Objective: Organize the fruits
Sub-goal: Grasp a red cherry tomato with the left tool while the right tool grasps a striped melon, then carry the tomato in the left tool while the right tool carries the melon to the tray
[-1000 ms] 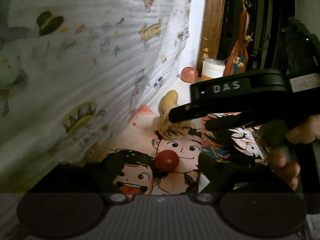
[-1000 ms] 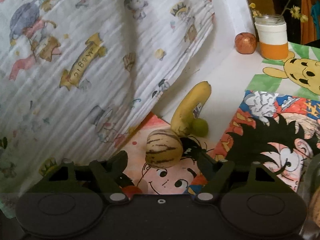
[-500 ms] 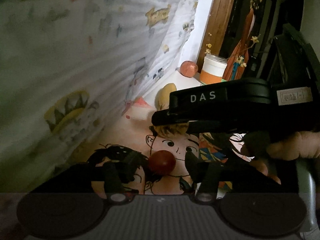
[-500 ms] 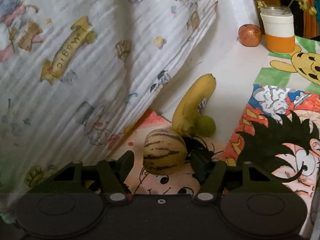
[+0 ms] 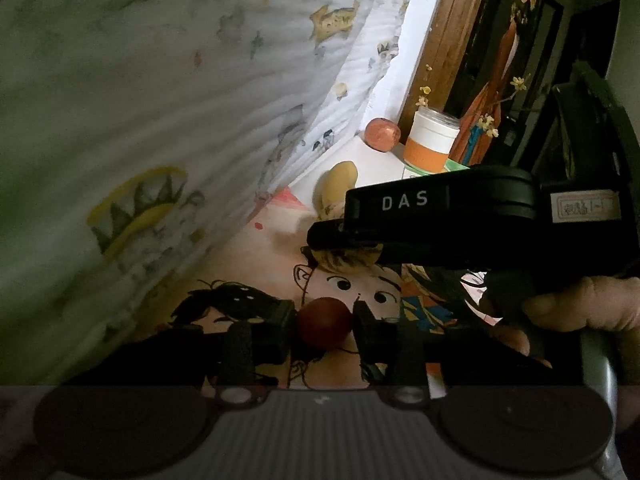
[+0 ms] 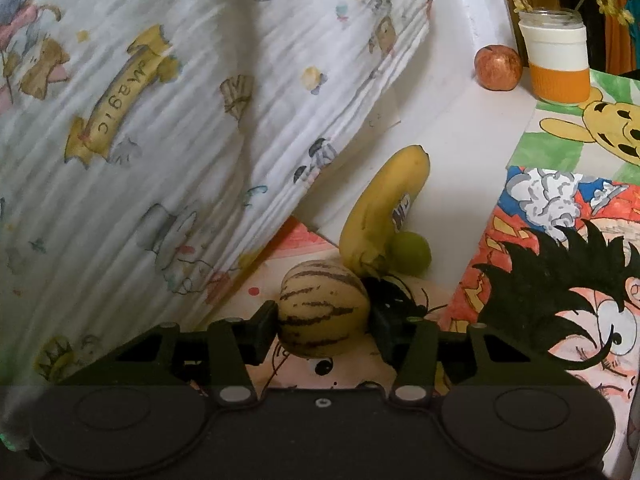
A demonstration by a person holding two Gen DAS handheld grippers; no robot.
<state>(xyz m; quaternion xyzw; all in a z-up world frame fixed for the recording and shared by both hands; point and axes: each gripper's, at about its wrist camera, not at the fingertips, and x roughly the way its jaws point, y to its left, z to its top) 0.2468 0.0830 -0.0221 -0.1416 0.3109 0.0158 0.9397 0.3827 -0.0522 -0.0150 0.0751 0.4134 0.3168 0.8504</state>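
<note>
In the left wrist view my left gripper (image 5: 324, 322) is shut on a small red tomato (image 5: 325, 322) that sits on the cartoon mat (image 5: 248, 264). In the right wrist view my right gripper (image 6: 323, 322) is shut on a striped yellow melon (image 6: 323, 312) resting on the mat (image 6: 560, 280). Behind the melon lie a banana (image 6: 384, 208) and a green grape (image 6: 412, 250). A red apple (image 6: 498, 67) sits at the back by the wall. The right gripper's black body (image 5: 460, 216) crosses the left wrist view and hides most of the melon (image 5: 344, 266).
A printed cloth (image 6: 180, 112) hangs down on the left, close to both grippers. A white and orange jar (image 6: 558, 60) with flowers stands at the back right beside the apple. A bare white surface (image 6: 452, 152) lies between cloth and mats.
Both grippers moved forward and closed: the left fingers came in around the tomato, the right fingers around the striped melon.
</note>
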